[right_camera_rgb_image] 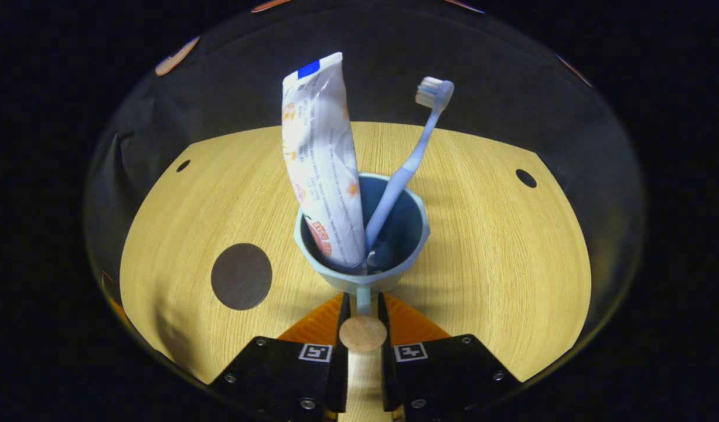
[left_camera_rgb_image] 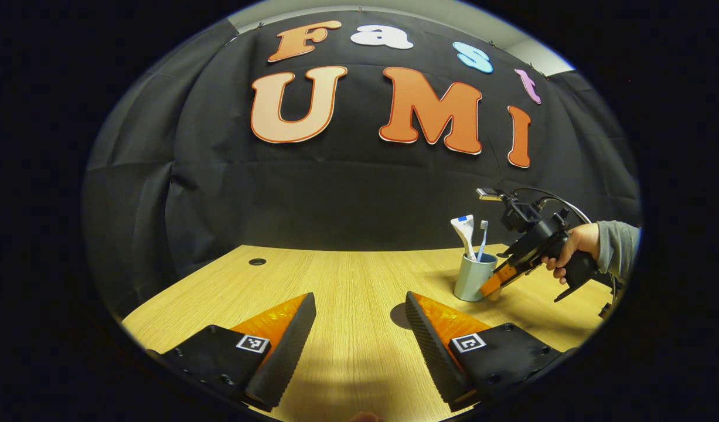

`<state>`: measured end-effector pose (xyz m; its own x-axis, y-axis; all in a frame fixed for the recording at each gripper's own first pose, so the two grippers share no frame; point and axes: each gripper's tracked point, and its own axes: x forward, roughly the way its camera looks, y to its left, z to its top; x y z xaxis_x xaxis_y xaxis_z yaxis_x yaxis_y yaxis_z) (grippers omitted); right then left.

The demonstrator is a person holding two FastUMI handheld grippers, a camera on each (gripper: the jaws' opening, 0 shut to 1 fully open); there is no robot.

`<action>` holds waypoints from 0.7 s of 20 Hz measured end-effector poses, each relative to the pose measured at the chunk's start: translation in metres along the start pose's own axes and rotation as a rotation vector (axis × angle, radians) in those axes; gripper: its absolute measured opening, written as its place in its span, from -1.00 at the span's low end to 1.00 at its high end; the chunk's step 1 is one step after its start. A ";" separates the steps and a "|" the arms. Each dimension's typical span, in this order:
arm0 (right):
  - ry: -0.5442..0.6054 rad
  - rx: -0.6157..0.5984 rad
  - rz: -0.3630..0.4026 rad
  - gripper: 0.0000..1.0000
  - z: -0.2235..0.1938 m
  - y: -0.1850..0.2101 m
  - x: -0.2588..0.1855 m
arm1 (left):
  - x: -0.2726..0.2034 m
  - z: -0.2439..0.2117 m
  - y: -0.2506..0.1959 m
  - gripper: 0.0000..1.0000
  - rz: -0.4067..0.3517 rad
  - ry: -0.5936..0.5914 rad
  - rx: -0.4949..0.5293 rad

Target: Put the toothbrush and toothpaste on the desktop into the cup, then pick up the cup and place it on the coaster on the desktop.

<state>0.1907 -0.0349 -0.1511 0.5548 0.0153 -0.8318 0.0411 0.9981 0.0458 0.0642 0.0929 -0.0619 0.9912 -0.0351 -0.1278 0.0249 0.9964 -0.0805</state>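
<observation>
Cup (right_camera_rgb_image: 362, 246): rigid, light, top-heavy with toothpaste (right_camera_rgb_image: 321, 158) and toothbrush (right_camera_rgb_image: 403, 170).
Hold: right claw (right_camera_rgb_image: 363, 319) clamped on its handle.
Left claw (left_camera_rgb_image: 359, 328): spread, empty.
Coaster (right_camera_rgb_image: 241, 276): nearby on bench (right_camera_rgb_image: 500, 246).

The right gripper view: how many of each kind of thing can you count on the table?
Cup: 1
Toothpaste: 1
Toothbrush: 1
Coaster: 1
Total: 4
The right claw is closed on the cup's handle.
</observation>
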 end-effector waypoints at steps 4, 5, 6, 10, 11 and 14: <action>-0.078 -0.025 0.009 -0.55 0.020 0.001 -0.010 | -0.003 0.003 -0.004 0.94 -0.004 -0.011 0.004; -0.068 -0.037 0.005 -0.60 0.015 0.003 -0.010 | -0.004 0.001 -0.003 0.94 -0.004 -0.008 0.004; -0.054 -0.057 0.001 -0.60 0.011 0.002 -0.008 | -0.005 0.001 -0.004 0.92 -0.005 -0.011 0.001; -0.011 -0.081 -0.002 -0.60 0.012 0.002 -0.010 | -0.006 -0.003 -0.009 0.94 -0.012 -0.001 -0.009; 0.003 -0.077 -0.001 -0.60 0.009 0.001 -0.006 | -0.008 -0.007 -0.008 0.94 -0.010 -0.001 -0.003; 0.042 -0.084 -0.020 -0.46 0.011 0.000 0.001 | -0.007 -0.004 -0.008 0.94 -0.011 -0.010 0.001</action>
<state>0.2003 -0.0359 -0.1464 0.5191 -0.0036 -0.8547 -0.0195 0.9997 -0.0160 0.0562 0.0849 -0.0647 0.9921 -0.0454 -0.1173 0.0361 0.9961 -0.0804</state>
